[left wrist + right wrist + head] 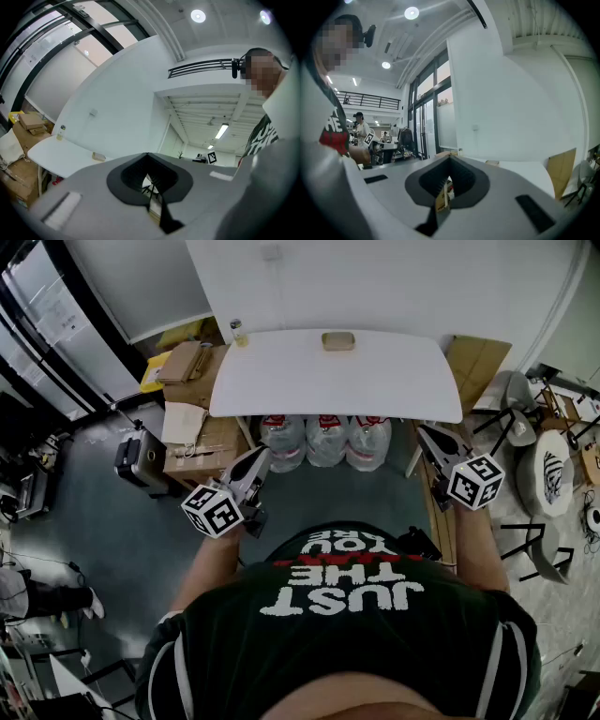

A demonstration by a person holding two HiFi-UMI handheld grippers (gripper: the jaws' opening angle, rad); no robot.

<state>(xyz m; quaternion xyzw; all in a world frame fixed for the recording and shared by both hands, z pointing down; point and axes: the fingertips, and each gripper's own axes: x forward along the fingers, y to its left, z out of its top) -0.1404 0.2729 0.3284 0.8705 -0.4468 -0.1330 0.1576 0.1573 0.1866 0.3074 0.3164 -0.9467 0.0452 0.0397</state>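
Left gripper (262,454), right gripper (421,428): 2; 3 jugs (326,440).

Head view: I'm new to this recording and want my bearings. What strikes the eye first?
The two grippers with marker cubes, held out before the person: left gripper at centre left, right gripper at right, both with jaws together and empty. Beyond them stands a white table, with three large water bottles underneath.

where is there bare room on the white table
The white table is bare across its front and right end; only a small bottle at back left corner and a tan box at back centre. Crowded: jugs beneath, cardboard boxes left.
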